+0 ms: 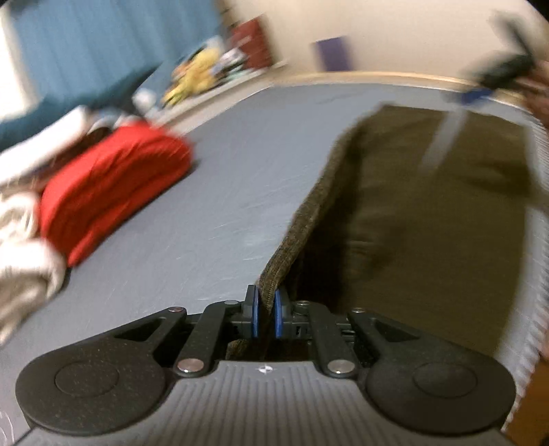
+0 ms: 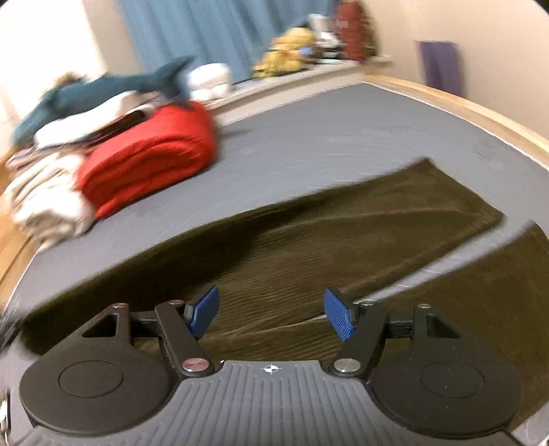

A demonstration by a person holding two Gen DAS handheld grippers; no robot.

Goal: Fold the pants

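Left wrist view shows the left claw (image 1: 265, 314) clamped on a ribbed edge of the olive-brown pants (image 1: 411, 212), the fabric running up and away from between its blue pads (image 1: 254, 315). The pants lie on the grey bed (image 1: 219, 192), toward its right side. At the upper right of this view the right claw (image 1: 473, 94) appears only as a blur above the far part of the pants.

In the right wrist view the right claw (image 2: 272, 315) has its fingers wide apart and holds nothing, hovering over the pants (image 2: 308, 247), whose two legs spread flat across the bed (image 2: 308, 144) with a narrow grey gap between them on the right.

Off to the left, well apart from the pants, sits a folded red blanket (image 2: 151, 154) with pale, crumpled bedding (image 2: 44, 202) beside it and a teal plush toy (image 2: 103, 92) lying on top of the pile. Blue curtains (image 2: 192, 31) hang behind, and a ledge past the bed carries a yellow soft toy (image 2: 284, 51) among blurred clutter. A wooden frame (image 2: 463, 106) edges the bed's far side. A purple cloth (image 2: 439, 65) hangs on the wall.
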